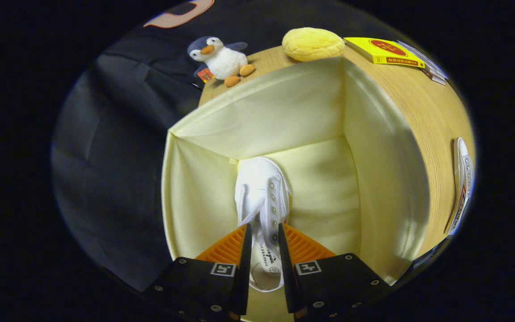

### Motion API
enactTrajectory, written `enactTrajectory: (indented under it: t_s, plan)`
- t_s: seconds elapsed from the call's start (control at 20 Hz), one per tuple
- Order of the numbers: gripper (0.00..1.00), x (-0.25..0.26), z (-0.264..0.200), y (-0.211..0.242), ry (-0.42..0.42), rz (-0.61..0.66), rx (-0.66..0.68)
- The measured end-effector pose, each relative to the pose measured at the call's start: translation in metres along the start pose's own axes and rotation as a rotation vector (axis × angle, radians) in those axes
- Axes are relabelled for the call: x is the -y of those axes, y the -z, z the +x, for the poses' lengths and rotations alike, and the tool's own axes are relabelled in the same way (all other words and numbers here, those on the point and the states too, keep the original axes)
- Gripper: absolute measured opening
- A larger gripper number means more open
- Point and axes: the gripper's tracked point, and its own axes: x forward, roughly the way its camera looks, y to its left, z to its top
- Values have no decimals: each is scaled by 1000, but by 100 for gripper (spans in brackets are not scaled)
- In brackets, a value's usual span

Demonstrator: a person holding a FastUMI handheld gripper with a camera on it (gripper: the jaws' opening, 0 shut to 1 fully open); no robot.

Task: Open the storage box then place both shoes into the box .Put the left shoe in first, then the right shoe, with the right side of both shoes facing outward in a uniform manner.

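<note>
A pale yellow fabric storage box (293, 107) stands open on the wooden table, and I look down into it. A white lace-up shoe (262, 192) hangs inside the box, toe pointing down toward the far inner corner. My gripper (264, 237) is shut on the shoe, one finger pressing each side near its opening. The second white shoe (462, 179) lies on the table to the right of the box, outside it.
A plush penguin (219, 58) sits on the table beyond the box's far left corner. A yellow round cushion (312, 43) rests behind the far wall. A yellow booklet (385, 51) lies at the far right. The table (423, 116) drops off on the left.
</note>
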Motion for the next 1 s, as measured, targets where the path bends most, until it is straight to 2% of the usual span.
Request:
enactTrajectory:
  t_s: [0.05,0.25,0.4,0.6,0.7,1.0]
  plan:
    - [36,-3,-13,-3,-41,-13,11]
    - [57,9,-76,-23,-126,-125,121]
    - [74,47,-119,-38,-126,-188,224]
    - [90,136,-155,-51,-23,-206,343]
    - [92,195,-178,-43,56,-199,386]
    - [92,339,-200,-26,298,-186,415]
